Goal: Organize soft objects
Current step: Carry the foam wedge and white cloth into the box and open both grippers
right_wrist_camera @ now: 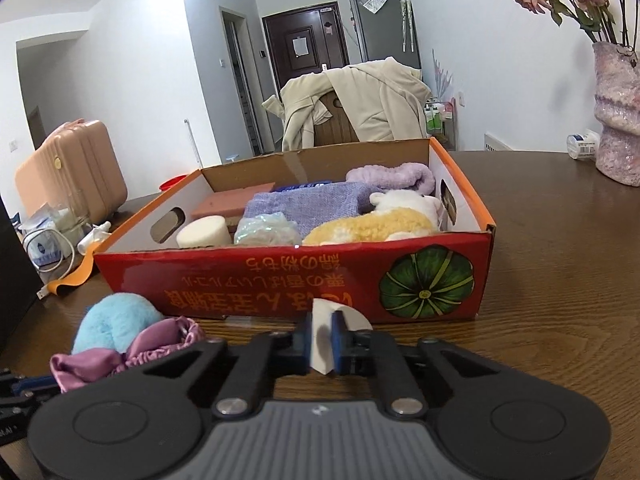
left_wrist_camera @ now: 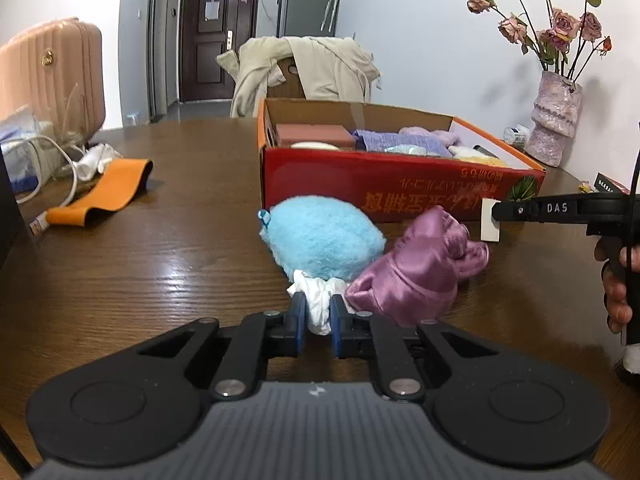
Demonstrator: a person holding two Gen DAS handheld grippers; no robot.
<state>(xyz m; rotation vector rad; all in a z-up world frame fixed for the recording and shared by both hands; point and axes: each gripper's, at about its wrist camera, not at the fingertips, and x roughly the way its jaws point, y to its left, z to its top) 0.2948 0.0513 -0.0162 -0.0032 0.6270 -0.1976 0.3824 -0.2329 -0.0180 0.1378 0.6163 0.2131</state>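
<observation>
My left gripper is shut on a white crumpled cloth on the wooden table, just in front of a fluffy blue plush and a purple satin scrunchie. My right gripper is shut on a white sponge wedge, held before the red cardboard box; it shows in the left wrist view too. The box holds a pink block, a white round sponge, purple cloths, a yellow-white plush. The blue plush and scrunchie lie at the right view's lower left.
An orange strap, white cable and charger lie at the table's left. A pink suitcase stands behind. A pink vase with dried roses stands at the right by the wall. A chair with a beige coat is behind the box.
</observation>
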